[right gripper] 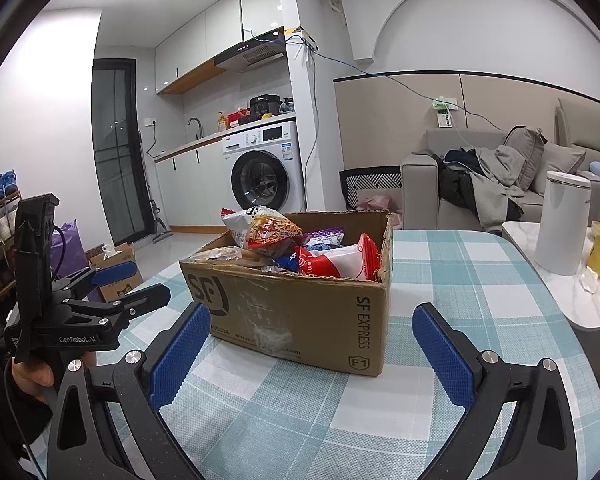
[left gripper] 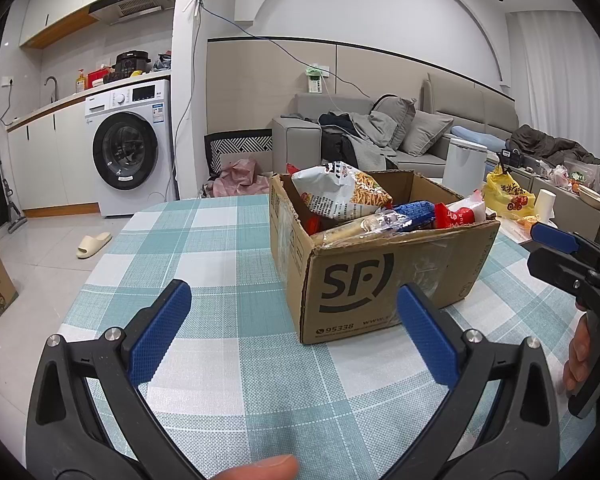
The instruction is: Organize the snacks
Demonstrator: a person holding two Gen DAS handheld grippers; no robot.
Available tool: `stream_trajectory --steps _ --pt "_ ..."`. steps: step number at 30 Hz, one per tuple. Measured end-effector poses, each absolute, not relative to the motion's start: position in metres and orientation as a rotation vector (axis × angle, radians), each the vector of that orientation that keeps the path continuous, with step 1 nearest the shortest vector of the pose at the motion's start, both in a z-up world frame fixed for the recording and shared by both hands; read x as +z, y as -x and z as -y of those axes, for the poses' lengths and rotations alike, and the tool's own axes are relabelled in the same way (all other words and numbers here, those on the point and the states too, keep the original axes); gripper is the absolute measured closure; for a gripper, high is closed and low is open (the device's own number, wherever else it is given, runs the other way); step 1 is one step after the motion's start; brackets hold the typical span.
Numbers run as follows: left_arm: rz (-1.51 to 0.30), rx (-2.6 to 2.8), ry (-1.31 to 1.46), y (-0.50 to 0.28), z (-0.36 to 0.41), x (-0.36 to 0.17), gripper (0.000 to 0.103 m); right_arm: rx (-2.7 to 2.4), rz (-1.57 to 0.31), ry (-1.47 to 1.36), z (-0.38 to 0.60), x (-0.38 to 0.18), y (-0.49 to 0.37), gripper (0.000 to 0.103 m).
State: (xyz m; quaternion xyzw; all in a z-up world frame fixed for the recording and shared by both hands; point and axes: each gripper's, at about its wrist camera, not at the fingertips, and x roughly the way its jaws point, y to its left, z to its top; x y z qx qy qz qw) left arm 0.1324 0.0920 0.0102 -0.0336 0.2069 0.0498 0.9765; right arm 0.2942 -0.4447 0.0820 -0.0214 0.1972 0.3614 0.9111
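While both of my jaw pairs are standing spread wide with nothing between them, I am hovering my left gripper (left gripper: 294, 336) over the checked tablecloth (left gripper: 220, 240), its blue fingers (left gripper: 160, 332) framing the near corner of the cardboard box (left gripper: 380, 280) without touching it. My right gripper (right gripper: 312, 350) is hanging likewise above the cloth, gaping just as wide, pointing at the long side of the same box (right gripper: 300, 304), which is sitting upright on the table a little ahead of the fingertips. From the left wrist view I am seeing my right gripper (left gripper: 556, 248) at the far right edge, beside the box, with my right hand (left gripper: 580, 356) wrapping its handle; from the right wrist view my left gripper (right gripper: 132, 284) is showing at the left, held in my left hand (right gripper: 32, 372). Snacks are lying piled inside the open box: a noodle-stick bag (left gripper: 340, 192) is leaning up above the rim, a red and white packet (right gripper: 340, 262) is resting against the far side wall, and a blue packet (left gripper: 414, 212) is lying between them, near a clear-wrapped pack (left gripper: 364, 228). Beyond the table a washing machine (left gripper: 128, 148) is standing under the counter, a grey sofa (left gripper: 420, 136) is carrying heaped clothes, and a yellow bag (left gripper: 508, 196) is sitting on a side table near a white bin (right gripper: 564, 224).
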Motion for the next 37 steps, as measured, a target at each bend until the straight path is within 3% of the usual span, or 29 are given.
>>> stream_trajectory --steps 37 --pt "-0.420 0.097 0.067 -0.1344 -0.0925 0.0081 0.001 0.746 -0.408 0.045 0.4439 0.0821 -0.2937 0.000"
